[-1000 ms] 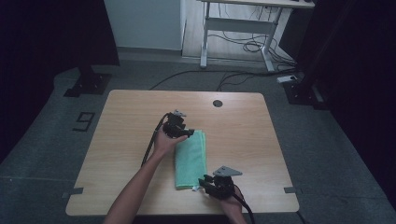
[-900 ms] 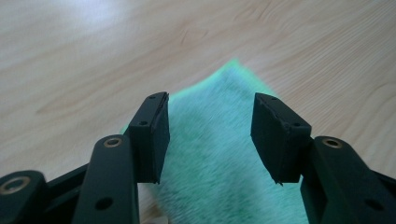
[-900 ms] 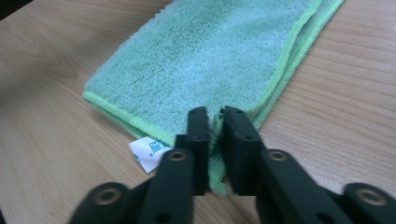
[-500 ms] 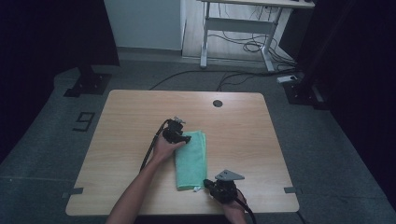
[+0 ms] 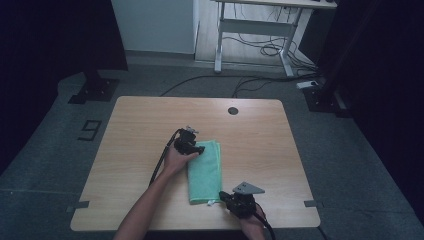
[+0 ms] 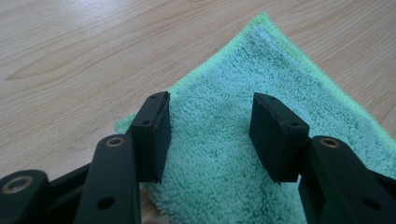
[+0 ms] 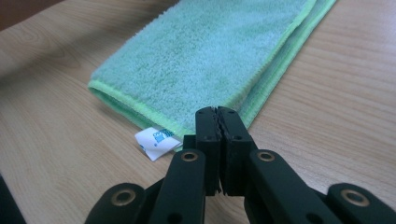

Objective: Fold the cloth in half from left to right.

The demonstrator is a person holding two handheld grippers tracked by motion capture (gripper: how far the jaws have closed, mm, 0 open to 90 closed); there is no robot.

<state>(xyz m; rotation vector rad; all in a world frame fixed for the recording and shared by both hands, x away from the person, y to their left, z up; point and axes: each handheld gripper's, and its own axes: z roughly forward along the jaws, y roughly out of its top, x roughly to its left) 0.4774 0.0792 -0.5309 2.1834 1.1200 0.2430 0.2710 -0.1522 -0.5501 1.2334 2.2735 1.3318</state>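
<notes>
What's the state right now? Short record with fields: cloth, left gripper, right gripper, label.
cloth: green towel, folded long, flat on the wooden table
left gripper: jaws open, straddling the towel's far corner
right gripper: jaws have just been closing, now shut at the towel's near corner; whether it pinches the edge I cannot tell
label: white tag sticks out beside that corner

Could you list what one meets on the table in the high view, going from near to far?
Right gripper at the near edge → green folded towel → left gripper on the towel's far end → round dark hole in the table.
</notes>
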